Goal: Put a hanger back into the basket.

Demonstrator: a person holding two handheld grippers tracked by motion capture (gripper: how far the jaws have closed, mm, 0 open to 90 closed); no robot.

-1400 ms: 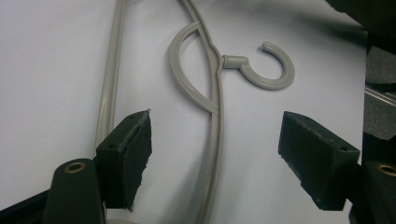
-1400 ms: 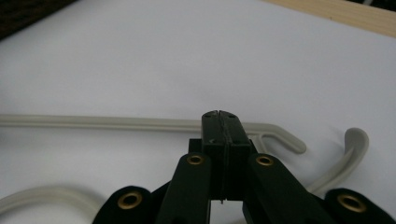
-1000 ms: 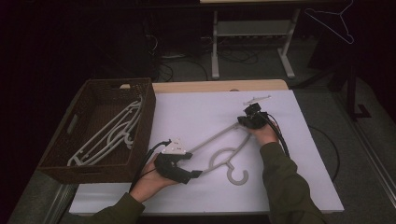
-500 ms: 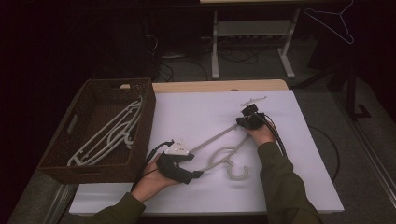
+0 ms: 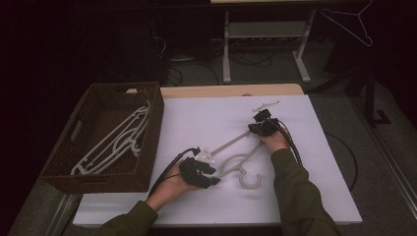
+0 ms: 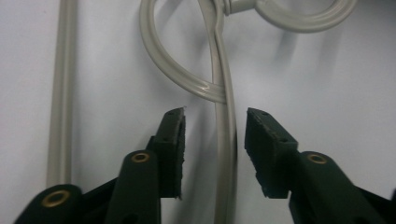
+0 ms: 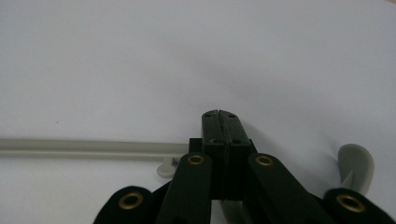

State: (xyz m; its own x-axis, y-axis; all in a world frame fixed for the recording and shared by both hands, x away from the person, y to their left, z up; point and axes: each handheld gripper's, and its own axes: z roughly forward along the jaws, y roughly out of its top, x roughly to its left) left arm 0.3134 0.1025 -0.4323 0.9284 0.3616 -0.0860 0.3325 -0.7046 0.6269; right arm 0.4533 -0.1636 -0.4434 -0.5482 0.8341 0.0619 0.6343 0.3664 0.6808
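White counter, unmarked; left gripper fingers spread astride grey hanger; right gripper fingers pressed together beside it.

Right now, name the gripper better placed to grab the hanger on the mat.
Left. The left gripper is open, its fingers straddling the hanger arm. The right gripper is shut at the hanger's far end, apparently holding nothing.

hanger hook cropped at top edge
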